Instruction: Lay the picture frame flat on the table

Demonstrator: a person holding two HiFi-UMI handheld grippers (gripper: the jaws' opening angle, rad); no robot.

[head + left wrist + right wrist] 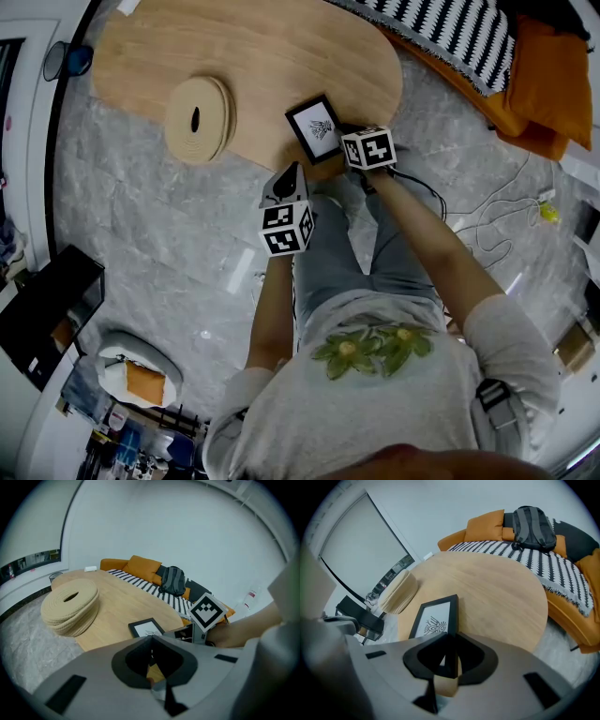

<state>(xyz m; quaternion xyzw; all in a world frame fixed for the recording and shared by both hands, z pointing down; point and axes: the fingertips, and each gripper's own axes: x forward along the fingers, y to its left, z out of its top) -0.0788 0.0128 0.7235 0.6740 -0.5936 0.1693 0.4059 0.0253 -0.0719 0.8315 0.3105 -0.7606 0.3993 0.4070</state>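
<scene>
my right tongs (449, 662) clamp the picture frame (433, 620) by its near edge; my left tongs (152, 660) sit pinched together, empty. i should ease that edge gently onto the table (497, 588).

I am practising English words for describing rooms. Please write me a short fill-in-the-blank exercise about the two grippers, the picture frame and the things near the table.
1. The right gripper has its jaws shut on the picture frame, while the left gripper, jaws together, holds ____.
2. In the head view, the stack of woven mats lies to the ____ of the frame on the wooden table.
3. On the orange sofa behind the table stands a grey ____.

Missing words: nothing; left; backpack.
</scene>
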